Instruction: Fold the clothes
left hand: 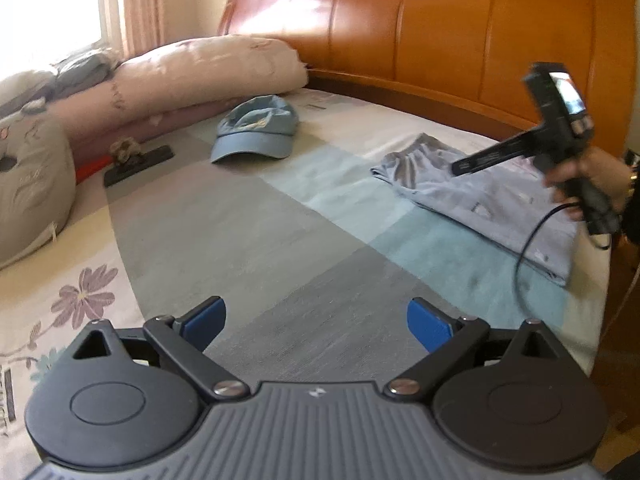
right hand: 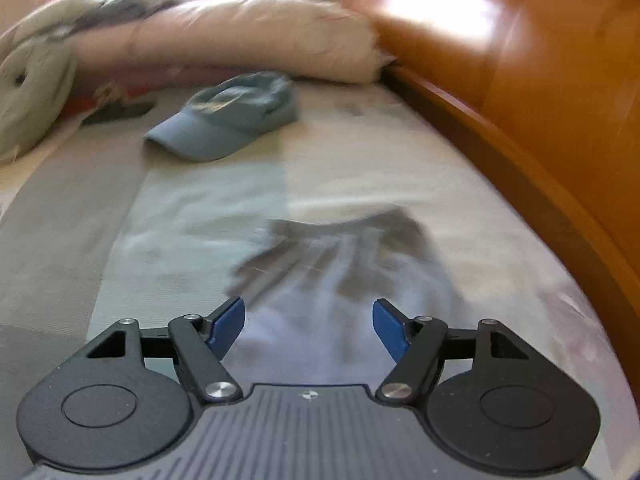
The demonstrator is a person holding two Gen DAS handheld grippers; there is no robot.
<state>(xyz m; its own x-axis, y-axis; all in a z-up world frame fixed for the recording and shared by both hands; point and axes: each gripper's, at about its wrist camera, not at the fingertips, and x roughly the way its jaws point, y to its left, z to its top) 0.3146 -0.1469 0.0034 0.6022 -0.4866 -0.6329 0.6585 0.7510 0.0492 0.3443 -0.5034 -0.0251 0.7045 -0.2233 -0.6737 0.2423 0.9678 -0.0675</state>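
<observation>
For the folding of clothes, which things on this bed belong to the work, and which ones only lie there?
Belong to the work:
- light blue garment, lying folded on the bed near the headboard
- left gripper and right gripper, both with open, empty jaws

Only lying there:
- blue cap
- rolled pink quilt
- beige pillow
- dark flat object, not identifiable

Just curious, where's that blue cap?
The blue cap lies on the bed, left of the folded garment in the left wrist view, below the rolled quilt.
</observation>
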